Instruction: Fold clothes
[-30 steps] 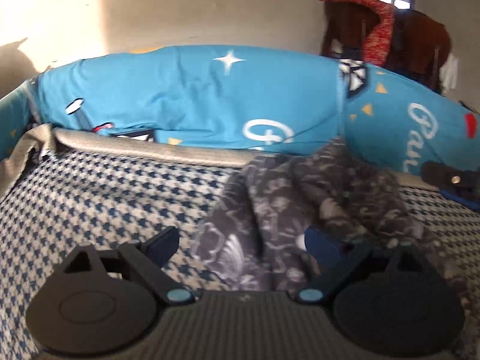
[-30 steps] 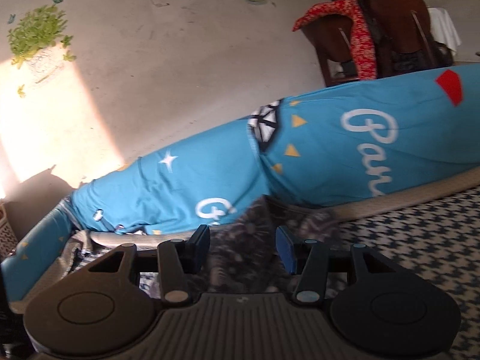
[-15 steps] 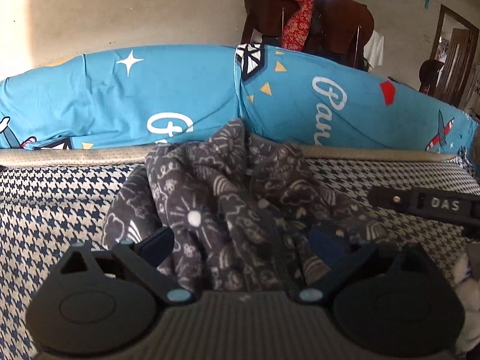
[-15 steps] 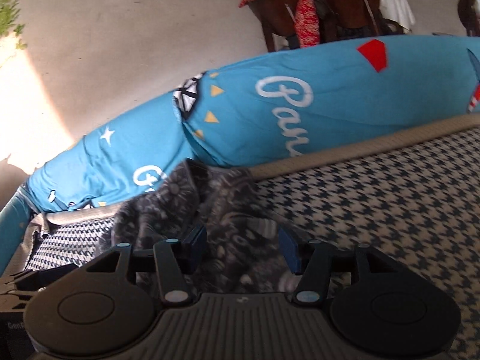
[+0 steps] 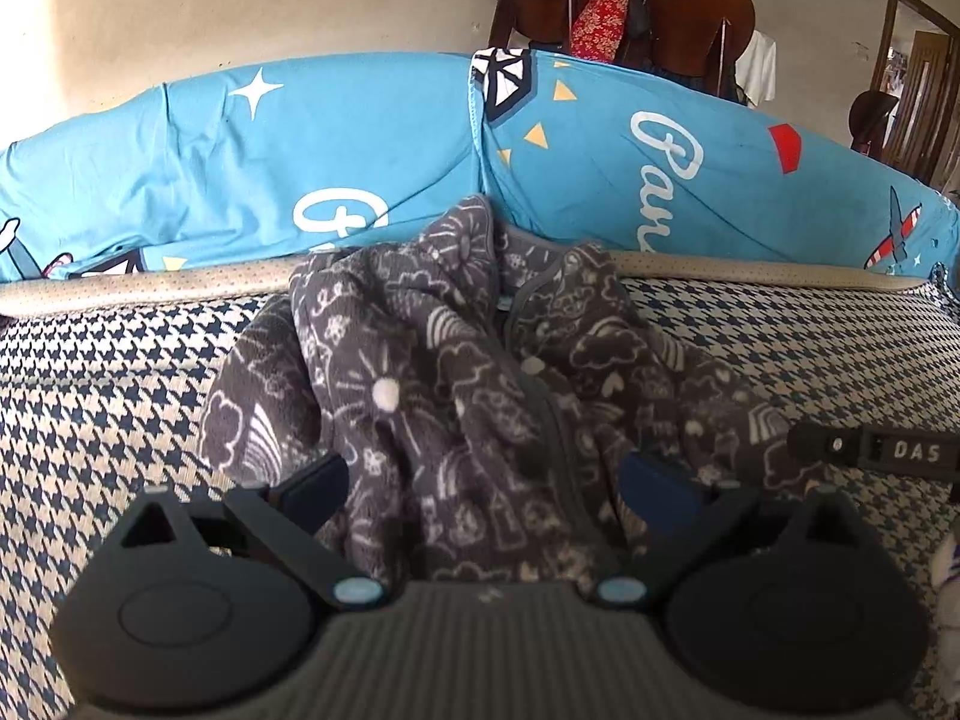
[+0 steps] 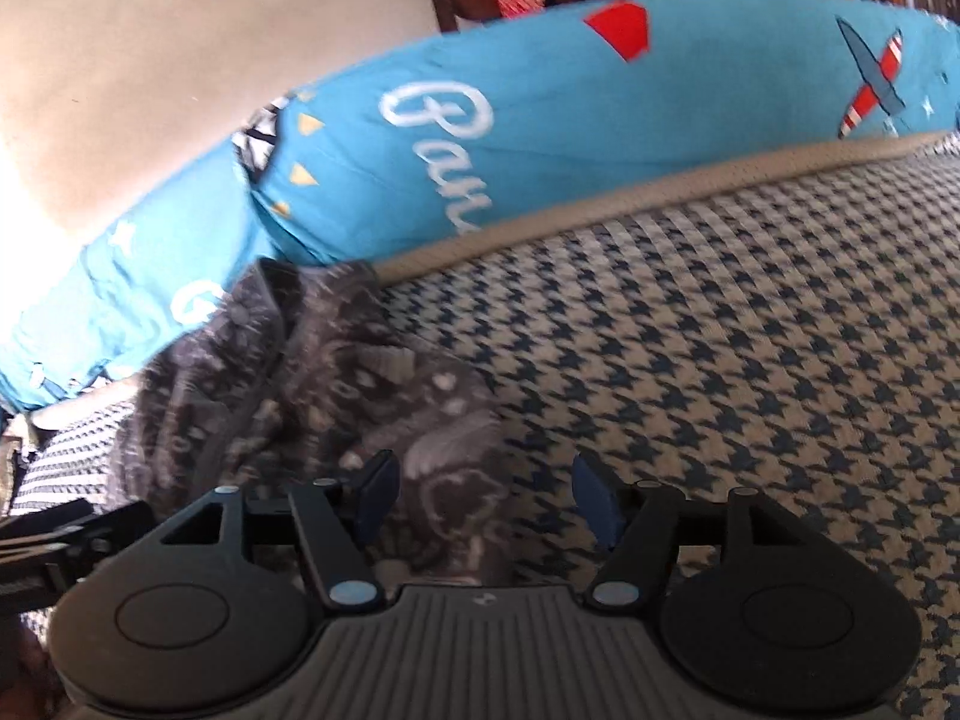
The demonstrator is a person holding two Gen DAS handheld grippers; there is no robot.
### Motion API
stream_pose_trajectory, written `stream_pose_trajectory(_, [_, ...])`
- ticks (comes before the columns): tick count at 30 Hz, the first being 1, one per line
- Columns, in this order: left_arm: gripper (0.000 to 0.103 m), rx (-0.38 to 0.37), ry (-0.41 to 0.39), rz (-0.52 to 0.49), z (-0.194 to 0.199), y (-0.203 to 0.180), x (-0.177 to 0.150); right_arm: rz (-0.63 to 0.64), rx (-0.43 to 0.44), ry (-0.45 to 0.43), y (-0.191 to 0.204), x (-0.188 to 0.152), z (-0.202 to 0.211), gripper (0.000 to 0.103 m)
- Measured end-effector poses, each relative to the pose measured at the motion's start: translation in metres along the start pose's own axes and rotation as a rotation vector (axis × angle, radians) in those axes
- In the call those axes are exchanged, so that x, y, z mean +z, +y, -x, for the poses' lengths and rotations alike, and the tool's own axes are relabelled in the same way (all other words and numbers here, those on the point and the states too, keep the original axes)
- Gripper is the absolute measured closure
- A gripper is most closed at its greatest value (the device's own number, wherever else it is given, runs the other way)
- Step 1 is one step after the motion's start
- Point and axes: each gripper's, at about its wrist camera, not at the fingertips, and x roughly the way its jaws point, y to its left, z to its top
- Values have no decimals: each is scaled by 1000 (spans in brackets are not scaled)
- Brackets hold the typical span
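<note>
While the right claw (image 6: 483, 498) spreads over a grey garment (image 5: 456, 396) and the left claw (image 5: 483, 480) stands released astride it, either may pinch several crumpled layers.

We record a crumpled grey patterned garment (image 6: 312, 384) lying on the houndstooth bed cover (image 6: 720, 330), its far end against the blue printed bolster (image 6: 540, 120). The right gripper (image 6: 483, 495) hangs over the garment's near edge, jaws opening. Cloth lies between the fingers (image 6: 378, 492), nearer the left one; neither presses it. The view is blurred.
</note>
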Motion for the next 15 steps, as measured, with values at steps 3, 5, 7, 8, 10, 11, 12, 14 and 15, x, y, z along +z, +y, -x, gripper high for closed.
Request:
stream_pose_trajectory(3, [2,-1,15,17,-2,3,0,-32,9,43,-7,-2,-13,38])
stream_pose_trajectory(5, [2,3,19,20,-4,3,0,-69,29,73,-12,-4,-23,38])
stream_pose_trajectory(7, [2,7,24,21,-5,4,0,-102,60,99,-15,-7,-30,38])
stream_pose_trajectory(8, [2,10,27,21,-5,4,0,-114,78,108,-15,-9,-33,37])
stream_pose_trajectory(10, [2,12,31,21,-7,4,0,-101,101,110,-10,-10,-36,37])
stream_pose_trajectory(11, [2,11,33,21,-7,4,0,-90,108,109,-6,-10,-37,38])
stream_pose_trajectory(12, [2,12,35,18,-8,3,0,-81,113,109,-3,-11,-38,38])
stream_pose_trajectory(14, [2,15,37,12,-8,3,0,-61,122,108,4,-13,-40,56])
stream_pose_trajectory(15, [2,15,37,11,-8,2,0,-52,124,109,7,-13,-41,62])
